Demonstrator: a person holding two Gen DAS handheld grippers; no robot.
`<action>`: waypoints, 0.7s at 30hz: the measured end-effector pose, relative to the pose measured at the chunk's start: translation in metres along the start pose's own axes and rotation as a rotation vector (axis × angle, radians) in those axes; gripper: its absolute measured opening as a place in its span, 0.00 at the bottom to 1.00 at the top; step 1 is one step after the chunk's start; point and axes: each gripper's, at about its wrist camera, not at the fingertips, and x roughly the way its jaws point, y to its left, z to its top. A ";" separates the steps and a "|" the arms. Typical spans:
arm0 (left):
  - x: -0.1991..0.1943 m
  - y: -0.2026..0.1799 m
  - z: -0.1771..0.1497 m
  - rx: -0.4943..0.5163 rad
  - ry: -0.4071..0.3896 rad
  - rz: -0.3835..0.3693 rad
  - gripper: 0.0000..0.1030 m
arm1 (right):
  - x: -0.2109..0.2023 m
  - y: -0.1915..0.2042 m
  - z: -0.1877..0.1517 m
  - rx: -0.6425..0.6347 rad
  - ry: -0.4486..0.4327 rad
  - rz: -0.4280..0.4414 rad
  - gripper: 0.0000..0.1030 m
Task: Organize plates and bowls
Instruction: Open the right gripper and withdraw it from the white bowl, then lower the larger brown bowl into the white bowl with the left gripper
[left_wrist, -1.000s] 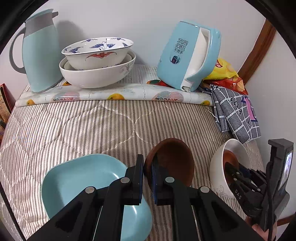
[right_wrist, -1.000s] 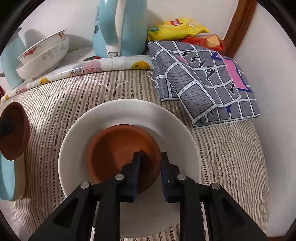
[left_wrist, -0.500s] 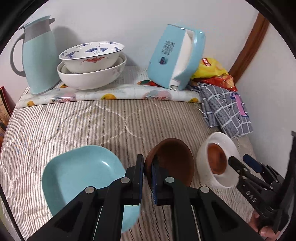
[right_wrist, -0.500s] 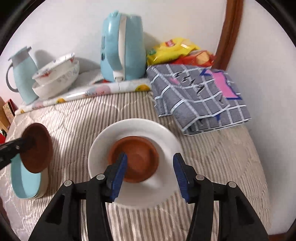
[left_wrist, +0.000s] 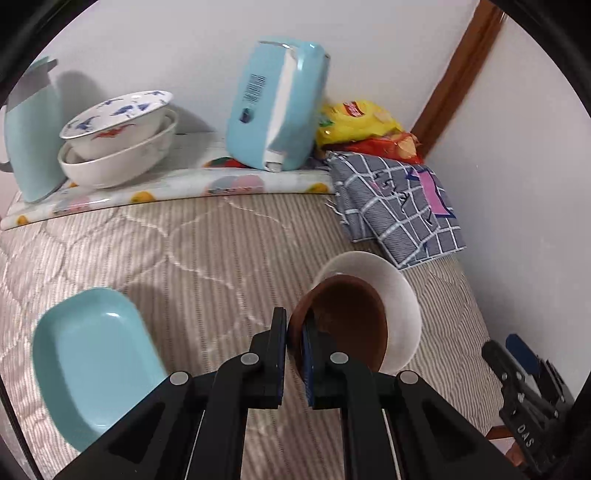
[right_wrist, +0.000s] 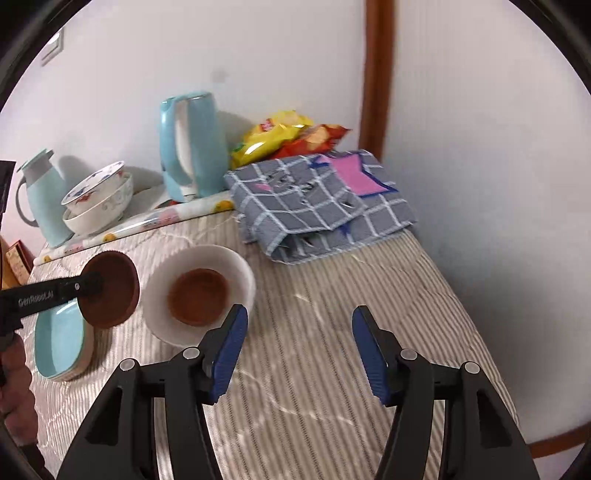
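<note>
striped quilt (right_wrist: 332, 295) | white walls (right_wrist: 258, 55) | wooden trim (right_wrist: 376, 74)

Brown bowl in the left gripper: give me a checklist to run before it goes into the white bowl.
1. Grip: left gripper shut on the rim of the held brown bowl: ok.
2. Target: white bowl sits upright on the striped cover: ok.
3. Contents: one other brown bowl already nested inside, room to stack: ok.
4. Right gripper clear of the white bowl, jaws opening, nothing between them: ok.
5. Held bowl level: tilted on edge: not ok.
6. Held bowl centred over the target: cannot tell.
</note>
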 end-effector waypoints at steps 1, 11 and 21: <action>0.004 -0.005 0.001 0.004 0.005 -0.001 0.08 | 0.001 -0.008 -0.004 0.012 0.008 -0.007 0.57; 0.044 -0.029 0.007 0.017 0.051 0.012 0.08 | 0.014 -0.052 -0.028 0.102 0.058 -0.043 0.57; 0.066 -0.037 0.011 0.011 0.079 0.018 0.09 | 0.020 -0.063 -0.037 0.123 0.066 -0.037 0.57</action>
